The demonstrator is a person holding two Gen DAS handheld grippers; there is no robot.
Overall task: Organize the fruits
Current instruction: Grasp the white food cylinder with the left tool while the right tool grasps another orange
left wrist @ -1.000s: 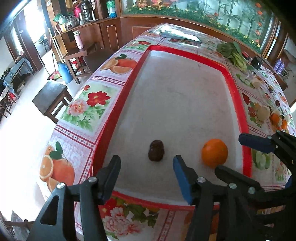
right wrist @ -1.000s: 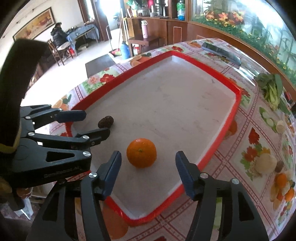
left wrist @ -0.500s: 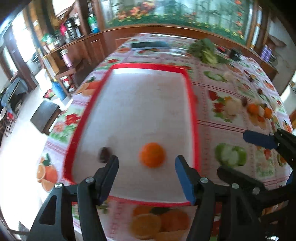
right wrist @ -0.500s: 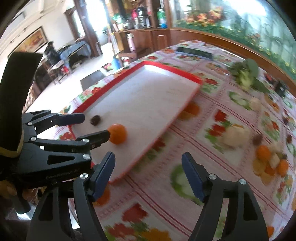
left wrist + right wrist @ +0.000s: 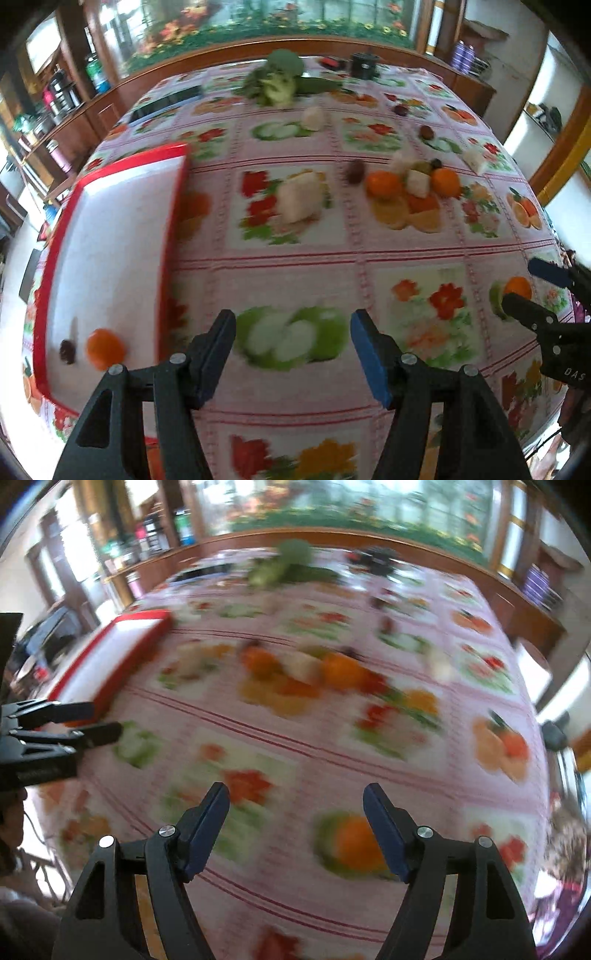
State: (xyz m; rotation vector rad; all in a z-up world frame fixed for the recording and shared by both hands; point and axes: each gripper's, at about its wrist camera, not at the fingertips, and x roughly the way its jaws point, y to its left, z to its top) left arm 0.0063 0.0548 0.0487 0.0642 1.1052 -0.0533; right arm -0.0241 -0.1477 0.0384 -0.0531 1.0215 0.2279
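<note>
From the left wrist: the left gripper hangs over the flowered tablecloth, tongs apart and empty. The red tray lies to its left, already holding an orange and a dark fruit at its near end. Loose oranges wait well beyond the tray.

From the right wrist, heavily blurred: the right gripper is also spread and empty. Best to slow down, settle over one real fruit rather than a printed one, then close.
</note>
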